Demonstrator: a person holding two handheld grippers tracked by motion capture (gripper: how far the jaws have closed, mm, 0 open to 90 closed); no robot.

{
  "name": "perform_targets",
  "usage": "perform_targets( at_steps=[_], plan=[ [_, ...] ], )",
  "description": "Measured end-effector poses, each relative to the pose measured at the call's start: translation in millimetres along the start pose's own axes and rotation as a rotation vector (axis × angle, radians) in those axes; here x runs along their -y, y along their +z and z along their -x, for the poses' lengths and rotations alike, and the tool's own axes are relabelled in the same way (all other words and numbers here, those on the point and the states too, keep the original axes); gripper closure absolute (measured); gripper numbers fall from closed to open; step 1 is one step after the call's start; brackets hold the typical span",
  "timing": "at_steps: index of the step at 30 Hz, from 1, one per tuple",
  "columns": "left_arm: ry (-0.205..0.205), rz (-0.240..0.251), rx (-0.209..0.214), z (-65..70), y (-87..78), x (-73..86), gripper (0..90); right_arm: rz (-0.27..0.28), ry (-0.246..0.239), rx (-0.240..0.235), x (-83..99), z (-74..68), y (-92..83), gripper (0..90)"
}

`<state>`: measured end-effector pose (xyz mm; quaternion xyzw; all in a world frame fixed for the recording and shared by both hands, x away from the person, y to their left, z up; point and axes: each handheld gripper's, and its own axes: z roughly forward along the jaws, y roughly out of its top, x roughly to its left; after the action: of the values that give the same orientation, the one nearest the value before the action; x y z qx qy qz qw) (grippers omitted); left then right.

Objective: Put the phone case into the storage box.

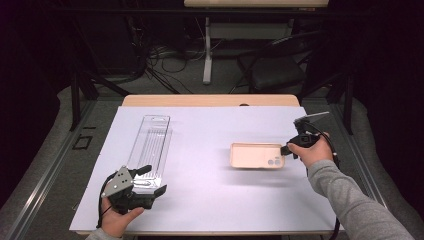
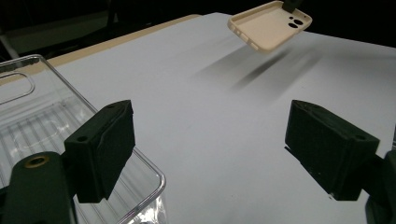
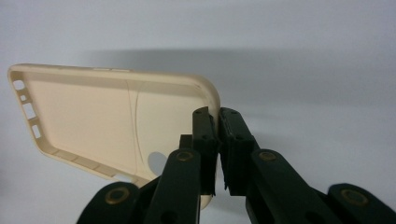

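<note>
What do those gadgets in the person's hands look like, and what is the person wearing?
Each hand holds a black tool with two blocky black jaws. The left gripper carries a grey three-cornered plate with small holes on top, as does the right gripper; black cables trail from both. Brass-coloured pivot pins show on the jaw arms. The right arm wears a grey sleeve.

No readable text, label, brand, number or sign showing anywhere: phone case point(image 1: 257, 155) appearing plain, clear plastic tray point(image 1: 149, 149) appearing unmarked, white table surface point(image 1: 210, 200) appearing blank.
</note>
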<state>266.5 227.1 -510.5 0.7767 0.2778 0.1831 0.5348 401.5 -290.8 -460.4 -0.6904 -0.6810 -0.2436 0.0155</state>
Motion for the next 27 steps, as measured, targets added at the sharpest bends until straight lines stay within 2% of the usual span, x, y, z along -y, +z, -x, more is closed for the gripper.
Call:
perform_targets(
  at_steps=[4,11,12,17,23,27],
  plan=[
    [0.0,0.001,-0.001,0.1,-0.2,-0.1,16.0,0.017,-0.017,0.005,-0.2,-3.5,-0.4,85.7],
    [0.001,0.0,-0.002,0.1,-0.1,-0.1,16.0,0.062,-0.05,-0.018,0.3,-12.1,-3.6,85.8],
    [0.001,0.001,-0.003,0.1,-0.1,-0.2,16.0,0.074,-0.07,-0.014,0.8,-14.7,-4.6,85.8],
    [-0.002,0.001,-0.003,-0.6,-0.9,-0.6,16.0,0.082,-0.082,-0.015,1.4,-18.2,-5.1,85.8],
    [-0.026,0.017,-0.005,-2.2,-1.1,-2.7,16.0,0.085,-0.098,-0.016,2.0,-22.2,-2.6,85.8],
    [-0.05,0.019,-0.014,-4.9,-0.4,-6.2,16.0,0.085,-0.126,-0.01,1.8,-27.9,-2.3,85.8]
  ],
)
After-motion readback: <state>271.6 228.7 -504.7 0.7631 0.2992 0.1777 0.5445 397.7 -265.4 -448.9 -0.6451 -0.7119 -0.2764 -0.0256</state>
